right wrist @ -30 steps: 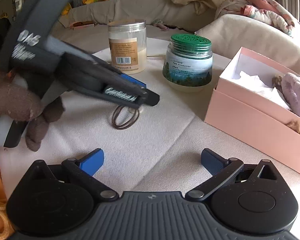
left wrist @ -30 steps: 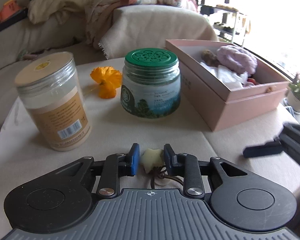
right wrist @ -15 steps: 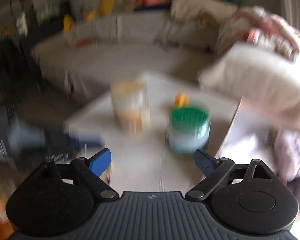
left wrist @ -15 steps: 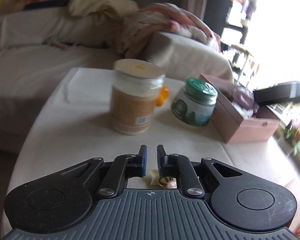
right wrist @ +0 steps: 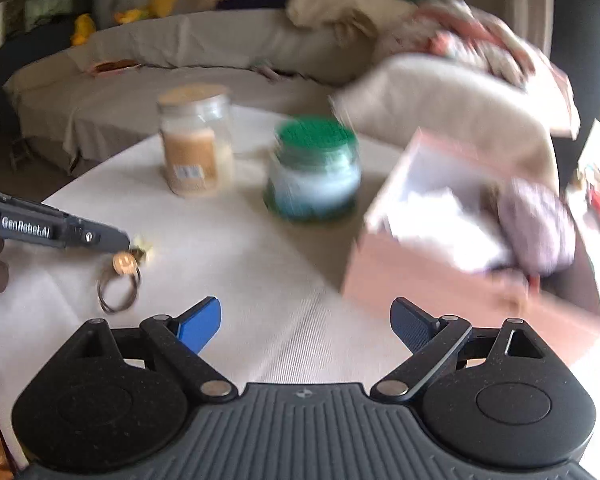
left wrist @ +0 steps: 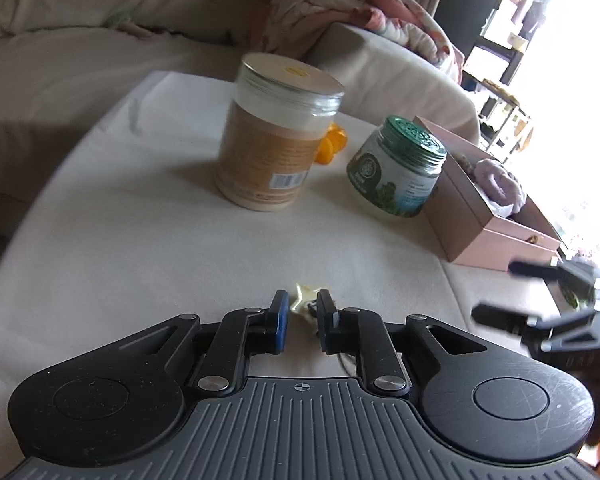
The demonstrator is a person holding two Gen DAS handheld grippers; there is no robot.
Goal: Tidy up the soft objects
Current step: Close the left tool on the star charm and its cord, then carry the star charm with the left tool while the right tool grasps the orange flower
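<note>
My left gripper (left wrist: 302,312) is shut on a hair tie with a cream star charm (left wrist: 305,303). In the right wrist view the left gripper (right wrist: 129,243) holds the charm while the brown elastic loop (right wrist: 118,294) hangs down to the white cloth. My right gripper (right wrist: 305,322) is open and empty, above the table near the front; it also shows at the right edge of the left wrist view (left wrist: 496,292). The pink box (left wrist: 496,216) stands at the right with a lilac scrunchie (left wrist: 500,184) and white paper in it. An orange fabric flower (left wrist: 331,144) lies behind the jars.
A tall beige-labelled jar (left wrist: 276,136) and a green-lidded jar (left wrist: 396,172) stand mid-table on the white cloth (left wrist: 140,240). A sofa with cushions and blankets (left wrist: 360,28) runs behind the table. The box (right wrist: 460,264) is close to my right gripper's right side.
My left gripper has closed on the star charm and lifted it, pulling back and left. My right gripper has swung up and toward the box; its view is blurred.
</note>
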